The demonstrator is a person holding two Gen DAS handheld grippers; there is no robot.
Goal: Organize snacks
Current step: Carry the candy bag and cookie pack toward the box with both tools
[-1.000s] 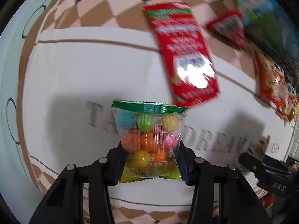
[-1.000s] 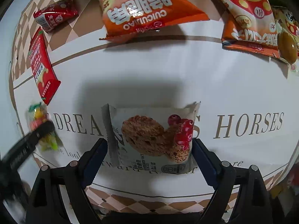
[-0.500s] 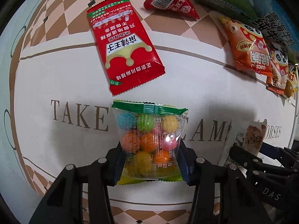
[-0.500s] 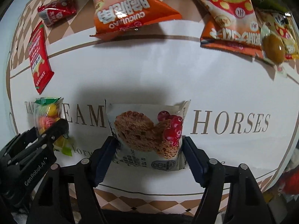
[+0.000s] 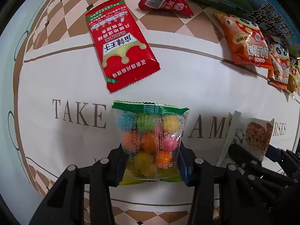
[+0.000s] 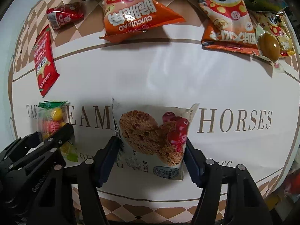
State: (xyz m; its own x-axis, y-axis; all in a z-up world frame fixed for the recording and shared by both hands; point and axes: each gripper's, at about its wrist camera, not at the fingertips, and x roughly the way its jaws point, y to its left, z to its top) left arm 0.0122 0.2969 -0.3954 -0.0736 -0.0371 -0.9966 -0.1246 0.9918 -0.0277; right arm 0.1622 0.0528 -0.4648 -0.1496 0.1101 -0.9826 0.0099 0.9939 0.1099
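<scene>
- The left gripper (image 5: pixel 151 161) is clenched on the candy-ball bag (image 5: pixel 150 140), its jaws pinching the lower sides so the green sealed top stands free, likely so it can be set down top-first.
- The right gripper (image 6: pixel 151 159) grasps the oat cookie packet (image 6: pixel 151 140) the same way, low on both edges, printed face up.
- Both packets hang side by side above the white middle of the desk (image 6: pixel 159 71), over its printed lettering; whether either touches the cloth I cannot tell.
- Farther out lie the flat red sachet (image 5: pixel 121 50) and the red triangular pack (image 5: pixel 165 0), well apart from the held bags.
- Along the far edge, the orange crisp bag (image 6: pixel 135 15), the panda bag (image 6: pixel 228 18) and a sealed brown egg (image 6: pixel 269 46) lie close together, seemingly the sorted row.
- The right view shows that row plainly; the left view squeezes it at the margin but shows the red sachet's full face.
</scene>
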